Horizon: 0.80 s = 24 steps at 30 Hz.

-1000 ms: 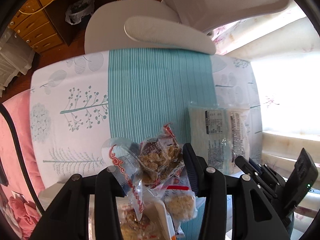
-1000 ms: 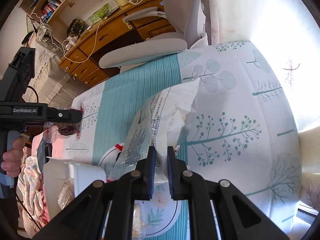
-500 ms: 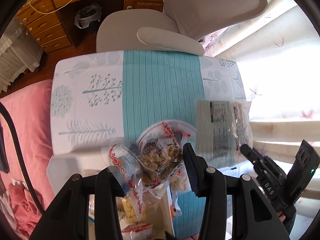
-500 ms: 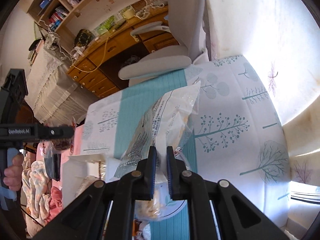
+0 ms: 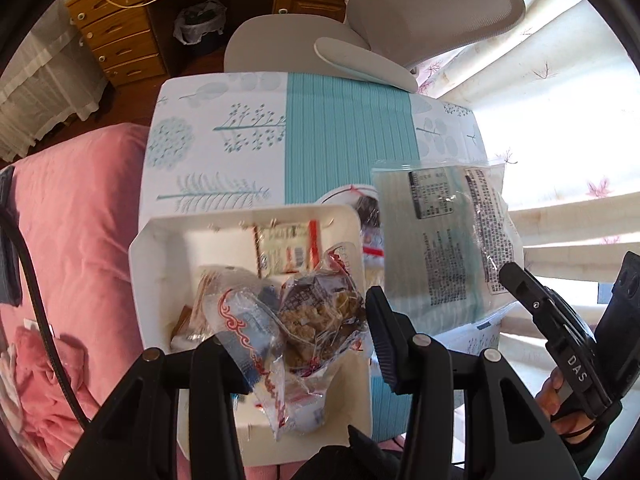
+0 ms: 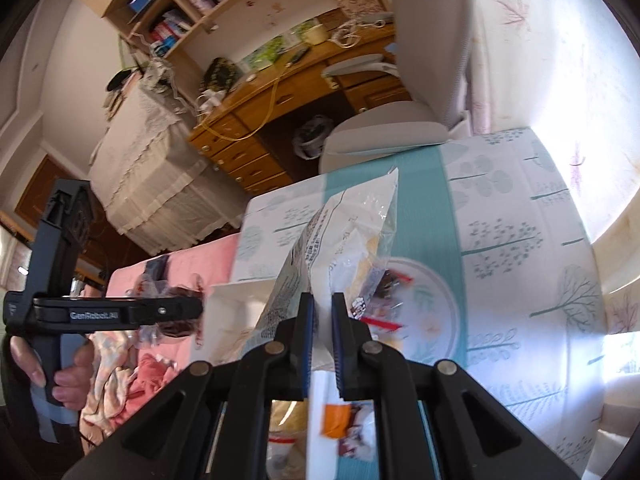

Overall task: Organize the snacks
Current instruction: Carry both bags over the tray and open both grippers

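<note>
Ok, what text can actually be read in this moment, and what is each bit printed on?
"DAS": on the right gripper, seen from the left wrist.
"GenRobot.AI": on the left gripper, seen from the right wrist; slightly soft.
Large flat packet: dense black print, too small to read.
Small snack packets: red pattern and print, unreadable.

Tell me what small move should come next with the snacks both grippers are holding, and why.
Probably lower the left gripper and release its clear snack packets into the white bin. They hang right over it, and the bin already holds other snacks. The right gripper stays shut on the large white bag, which can follow.
</note>
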### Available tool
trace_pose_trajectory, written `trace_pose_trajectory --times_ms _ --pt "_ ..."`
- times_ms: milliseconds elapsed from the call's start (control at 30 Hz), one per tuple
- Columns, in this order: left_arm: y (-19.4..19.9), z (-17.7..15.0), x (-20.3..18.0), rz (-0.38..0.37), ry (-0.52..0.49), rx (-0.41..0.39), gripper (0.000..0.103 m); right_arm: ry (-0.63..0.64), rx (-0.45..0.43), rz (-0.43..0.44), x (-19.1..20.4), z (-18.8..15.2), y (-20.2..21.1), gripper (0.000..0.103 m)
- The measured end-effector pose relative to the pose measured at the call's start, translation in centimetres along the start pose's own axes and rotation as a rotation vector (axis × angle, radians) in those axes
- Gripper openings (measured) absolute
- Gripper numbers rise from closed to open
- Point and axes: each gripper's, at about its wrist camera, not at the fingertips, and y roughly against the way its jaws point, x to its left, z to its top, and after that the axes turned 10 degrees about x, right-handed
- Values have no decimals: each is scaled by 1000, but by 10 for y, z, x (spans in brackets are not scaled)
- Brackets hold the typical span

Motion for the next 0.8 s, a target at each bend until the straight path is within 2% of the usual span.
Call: trace_pose_trajectory --times_ms 300,400,433,500,800 --pt "-6 -32 27 6 11 26 44 54 53 55 50 -29 -14 6" --pt "-15 -41 37 12 14 49 44 67 87 65 64 -41 -25 4" --pt "-19 -43 39 17 12 56 44 70 96 73 67 -46 -29 1" --pt "-28 -47 47 26 12 72 44 68 105 98 73 -53 -34 0" --pt "-67 -63 58 45 -28 170 44 35 164 92 84 -75 -64 1"
